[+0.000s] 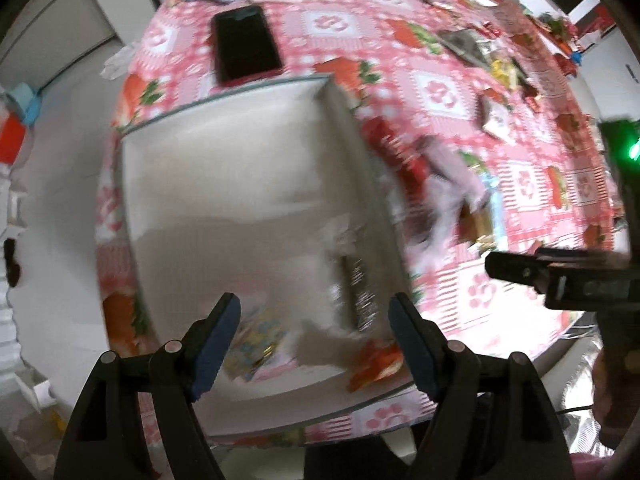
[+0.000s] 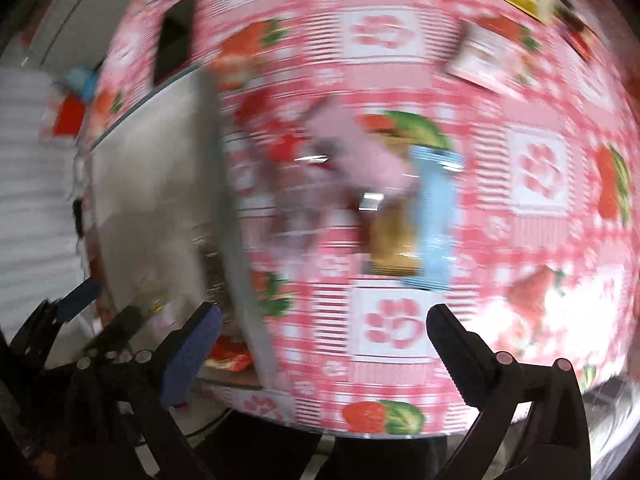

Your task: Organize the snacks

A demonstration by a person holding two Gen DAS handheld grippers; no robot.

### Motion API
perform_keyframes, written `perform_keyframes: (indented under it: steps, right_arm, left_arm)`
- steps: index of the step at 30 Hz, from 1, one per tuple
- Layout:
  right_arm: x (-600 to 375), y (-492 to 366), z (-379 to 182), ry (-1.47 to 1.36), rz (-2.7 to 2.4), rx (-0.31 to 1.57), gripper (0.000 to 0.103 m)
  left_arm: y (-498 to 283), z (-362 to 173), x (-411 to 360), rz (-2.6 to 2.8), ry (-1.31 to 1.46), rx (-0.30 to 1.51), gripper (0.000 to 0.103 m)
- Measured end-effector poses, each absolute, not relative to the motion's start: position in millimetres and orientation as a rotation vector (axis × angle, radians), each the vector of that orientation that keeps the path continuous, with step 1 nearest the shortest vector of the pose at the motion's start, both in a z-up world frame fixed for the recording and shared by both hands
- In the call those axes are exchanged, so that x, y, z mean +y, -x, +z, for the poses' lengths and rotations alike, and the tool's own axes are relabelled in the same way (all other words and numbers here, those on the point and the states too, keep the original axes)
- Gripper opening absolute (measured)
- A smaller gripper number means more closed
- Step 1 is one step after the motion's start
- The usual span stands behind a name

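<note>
Left gripper [image 1: 314, 334] released above white box [image 1: 224, 184] holding snack packets [image 1: 256, 340] — right gripper [image 2: 324, 334] released over blurred pink tablecloth [image 2: 400, 92]

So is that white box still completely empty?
No. In the left wrist view the white box already holds several snack packets near its close end.

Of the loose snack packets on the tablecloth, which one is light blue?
The long light blue packet, overlapping the brown packet, right of the white box; neighbours are pink, brown or red.
</note>
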State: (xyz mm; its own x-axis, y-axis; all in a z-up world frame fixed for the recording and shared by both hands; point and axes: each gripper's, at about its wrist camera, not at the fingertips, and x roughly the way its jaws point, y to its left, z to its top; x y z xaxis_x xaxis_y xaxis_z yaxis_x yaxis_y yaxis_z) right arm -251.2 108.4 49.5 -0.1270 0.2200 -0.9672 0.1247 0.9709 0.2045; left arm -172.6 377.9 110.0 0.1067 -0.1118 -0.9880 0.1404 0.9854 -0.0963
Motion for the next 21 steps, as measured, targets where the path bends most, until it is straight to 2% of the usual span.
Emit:
perform_keyframes:
  steps: [7, 12, 21]
  right_arm:
    - [40.8, 263.7, 43.4, -0.366, -0.028, 1.706, 0.103]
    - [8.8, 274.3, 42.8, -0.418, -0.047, 1.707, 0.103]
    - [-23.0, 277.8, 43.4, -0.491, -0.055, 1.706, 0.103]
  left_arm:
    - [121.4, 107.7, 335.1, -0.245, 0.175, 1.513, 0.080]
    - [84.1, 79.5, 302.9, -0.216, 0.302, 1.595, 0.080]
    - [56.1, 32.7, 273.5, -0.025, 0.289, 1.686, 0.080]
